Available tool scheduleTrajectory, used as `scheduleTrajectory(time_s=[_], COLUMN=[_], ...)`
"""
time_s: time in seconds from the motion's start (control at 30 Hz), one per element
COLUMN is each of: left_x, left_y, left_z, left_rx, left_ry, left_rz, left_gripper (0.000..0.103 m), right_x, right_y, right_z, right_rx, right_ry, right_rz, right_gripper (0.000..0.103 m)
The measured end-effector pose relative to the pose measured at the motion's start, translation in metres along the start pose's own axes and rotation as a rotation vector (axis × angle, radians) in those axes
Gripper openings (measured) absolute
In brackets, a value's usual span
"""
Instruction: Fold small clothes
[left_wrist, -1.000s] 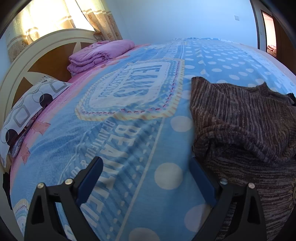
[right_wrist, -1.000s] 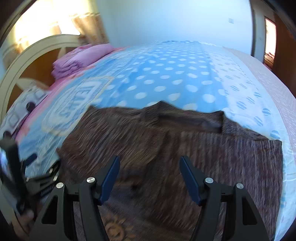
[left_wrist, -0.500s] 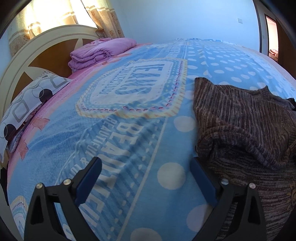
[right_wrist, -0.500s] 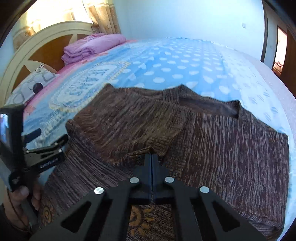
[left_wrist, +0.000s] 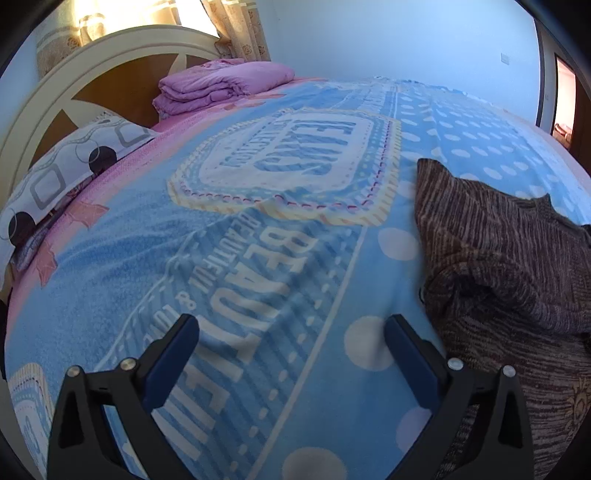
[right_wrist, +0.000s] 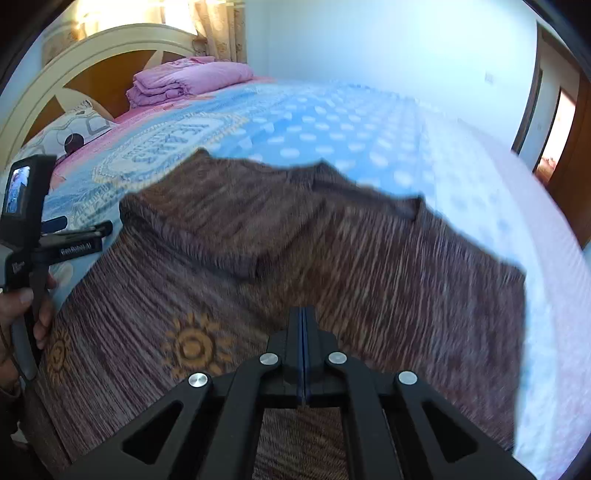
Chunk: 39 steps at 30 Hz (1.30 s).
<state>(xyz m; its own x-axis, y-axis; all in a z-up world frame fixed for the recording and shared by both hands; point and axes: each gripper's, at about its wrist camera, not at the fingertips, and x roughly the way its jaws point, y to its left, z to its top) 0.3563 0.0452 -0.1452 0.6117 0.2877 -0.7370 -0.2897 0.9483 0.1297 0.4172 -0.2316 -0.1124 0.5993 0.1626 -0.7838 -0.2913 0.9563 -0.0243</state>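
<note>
A brown striped knit sweater with orange sun motifs lies on the blue bedspread, its left sleeve folded in over the body. It also shows at the right of the left wrist view. My right gripper is shut, jaws together with nothing between them, above the sweater's lower middle. My left gripper is open and empty above bare bedspread, just left of the sweater's edge. It also appears at the left edge of the right wrist view, held in a hand.
The blue polka-dot bedspread covers the bed. A folded pink quilt and a patterned pillow lie by the white and wood headboard. A doorway stands at the right.
My right gripper shut from open and drew back and up from the sweater's folded sleeve. My left gripper stayed open and hardly moved.
</note>
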Motion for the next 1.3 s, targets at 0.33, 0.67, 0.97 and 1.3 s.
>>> scheduleTrajectory(time_s=[0.33,0.67,0.97,1.3], left_x=[0.000,0.003,-0.005,-0.032], left_y=[-0.002,-0.004,0.007,-0.015], left_z=[0.000,0.000,0.000,0.045], left_rx=[0.010,0.025,-0.019,0.067], left_ry=[-0.001,0.015,-0.010,-0.114], left_rz=[0.002,0.002,-0.057,-0.100], left_gripper=[0.103,0.103,0.103,0.103], right_x=[0.017,0.003,0.015,0.006], right_y=[0.015,0.027,0.007,-0.046], right_z=[0.023,0.030,0.002,0.027], right_rx=[0.066,-0.064,-0.147,0.142], right_ry=[-0.031,-0.080,-0.007,-0.049], right_rz=[0.151,0.038,-0.064,0.057], right_gripper=[0.048,0.001,0.002,0.029])
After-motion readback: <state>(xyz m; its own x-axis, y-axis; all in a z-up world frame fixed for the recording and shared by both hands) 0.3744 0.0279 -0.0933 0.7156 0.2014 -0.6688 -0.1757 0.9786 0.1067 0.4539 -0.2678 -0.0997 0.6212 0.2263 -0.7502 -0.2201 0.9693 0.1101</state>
